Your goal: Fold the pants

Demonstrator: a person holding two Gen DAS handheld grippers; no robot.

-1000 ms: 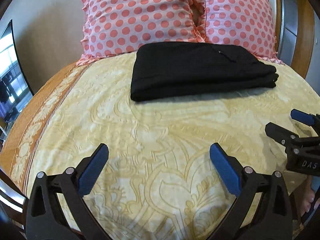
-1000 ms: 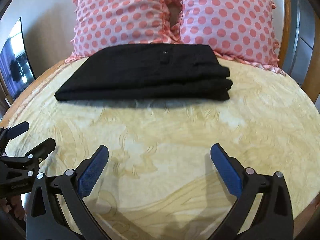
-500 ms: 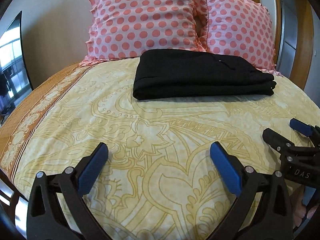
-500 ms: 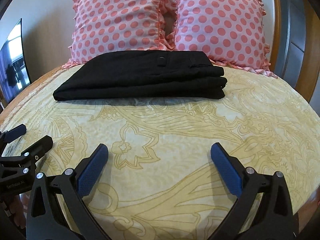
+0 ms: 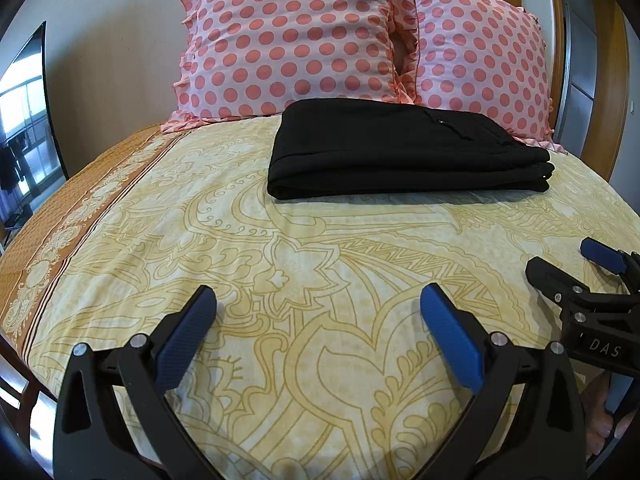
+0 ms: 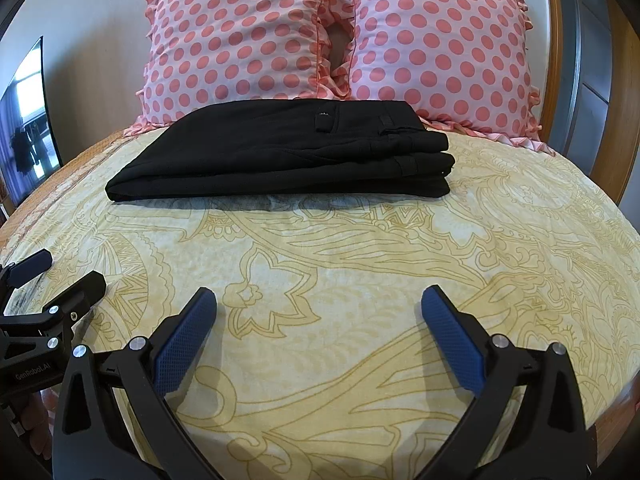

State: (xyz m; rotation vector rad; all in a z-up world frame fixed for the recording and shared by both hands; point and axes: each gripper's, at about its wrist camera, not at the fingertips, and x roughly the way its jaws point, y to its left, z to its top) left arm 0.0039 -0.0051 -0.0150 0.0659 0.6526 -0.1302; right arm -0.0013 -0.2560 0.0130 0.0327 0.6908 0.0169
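yellow paisley bedsheet (image 5: 320,280) | black pants (image 5: 400,156) folded flat, rectangular | both tools released: left tool (image 5: 316,304), right tool (image 6: 318,304)

Bedspread (image 5: 312,264): flat, bare stretch between the near edge and the folded pants (image 5: 400,152), passable across its width. Far side blocked by two pillows (image 6: 248,36) leaning just behind the pants; wooden frame (image 6: 624,92) bounds the right.

Bright, even daylight fills both views. A soft shadow lies under the pants (image 5: 404,152) on the bed (image 5: 280,264). Focus is sharp; fisheye bends the edges, and the corners go black.
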